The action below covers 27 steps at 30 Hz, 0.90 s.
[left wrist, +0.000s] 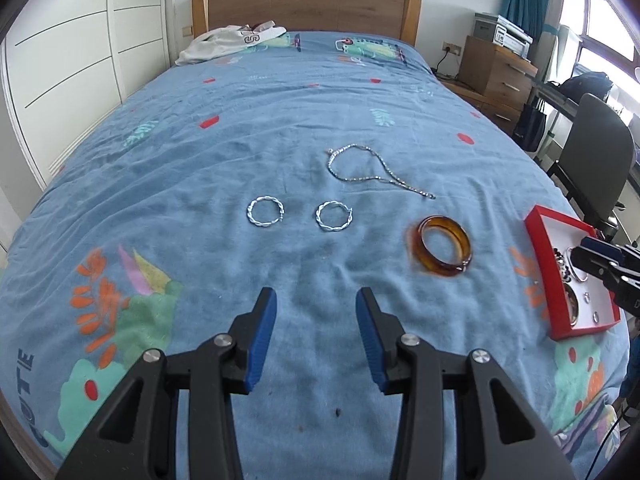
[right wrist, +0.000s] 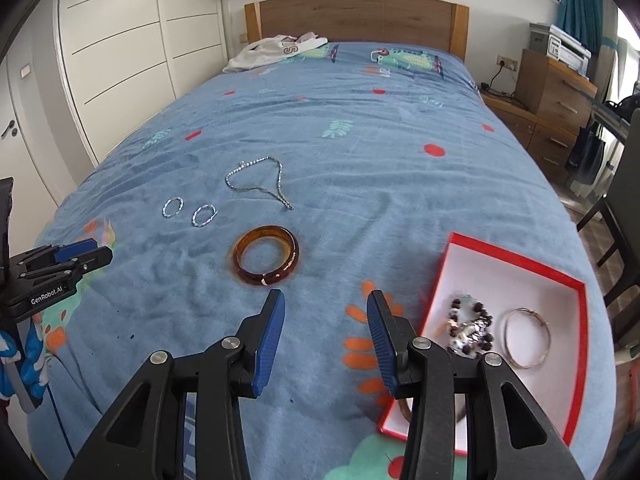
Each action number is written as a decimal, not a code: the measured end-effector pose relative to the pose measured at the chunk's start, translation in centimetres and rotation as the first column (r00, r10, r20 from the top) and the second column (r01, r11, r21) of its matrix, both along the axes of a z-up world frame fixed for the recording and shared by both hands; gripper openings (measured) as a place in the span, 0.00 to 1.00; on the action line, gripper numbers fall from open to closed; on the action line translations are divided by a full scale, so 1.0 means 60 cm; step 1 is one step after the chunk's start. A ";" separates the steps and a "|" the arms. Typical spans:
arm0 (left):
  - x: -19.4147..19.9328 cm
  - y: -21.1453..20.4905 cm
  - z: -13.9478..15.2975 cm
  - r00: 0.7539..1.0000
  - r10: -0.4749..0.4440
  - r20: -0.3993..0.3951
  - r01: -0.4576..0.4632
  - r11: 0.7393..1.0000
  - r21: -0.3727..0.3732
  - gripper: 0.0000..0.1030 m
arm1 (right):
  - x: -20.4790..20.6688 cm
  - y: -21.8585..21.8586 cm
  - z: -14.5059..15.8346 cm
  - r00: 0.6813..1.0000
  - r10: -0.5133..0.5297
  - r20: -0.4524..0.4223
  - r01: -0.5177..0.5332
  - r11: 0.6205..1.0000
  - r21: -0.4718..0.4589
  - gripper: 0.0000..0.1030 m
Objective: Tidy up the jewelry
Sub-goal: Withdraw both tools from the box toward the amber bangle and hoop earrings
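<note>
On the blue bedspread lie an amber bangle [left wrist: 444,251] [right wrist: 267,255], two silver twisted hoops [left wrist: 265,211] [left wrist: 334,215] [right wrist: 173,207] [right wrist: 204,215] and a silver chain necklace [left wrist: 372,171] [right wrist: 260,184]. A red box with white lining [right wrist: 520,276] [left wrist: 538,240] at the right holds a beaded bracelet [right wrist: 472,330], a thin silver bangle [right wrist: 526,338] and small rings. My left gripper [left wrist: 316,300] is open and empty, short of the hoops. My right gripper [right wrist: 326,304] is open and empty, between the amber bangle and the box.
A white garment [left wrist: 224,42] lies by the wooden headboard [left wrist: 304,8]. White wardrobe doors [left wrist: 72,60] stand at the left. A wooden drawer unit [left wrist: 496,72] and a dark chair [left wrist: 592,156] stand at the right of the bed.
</note>
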State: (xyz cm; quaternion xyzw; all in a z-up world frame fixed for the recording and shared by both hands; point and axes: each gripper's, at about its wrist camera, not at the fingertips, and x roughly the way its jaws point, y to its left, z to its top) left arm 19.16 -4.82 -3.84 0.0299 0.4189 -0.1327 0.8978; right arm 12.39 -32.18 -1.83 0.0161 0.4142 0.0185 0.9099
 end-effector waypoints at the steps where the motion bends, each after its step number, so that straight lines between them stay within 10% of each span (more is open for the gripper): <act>1: 0.007 -0.003 -0.006 1.000 -0.002 -0.004 0.002 1.000 0.000 0.38 | 0.009 0.001 -0.006 1.000 0.004 -0.005 -0.004 1.000 0.006 0.41; 27: 0.180 -0.058 -0.086 0.997 -0.058 -0.056 0.050 0.988 -0.143 0.38 | 0.180 0.047 -0.117 0.995 0.088 -0.051 -0.083 0.991 0.100 0.51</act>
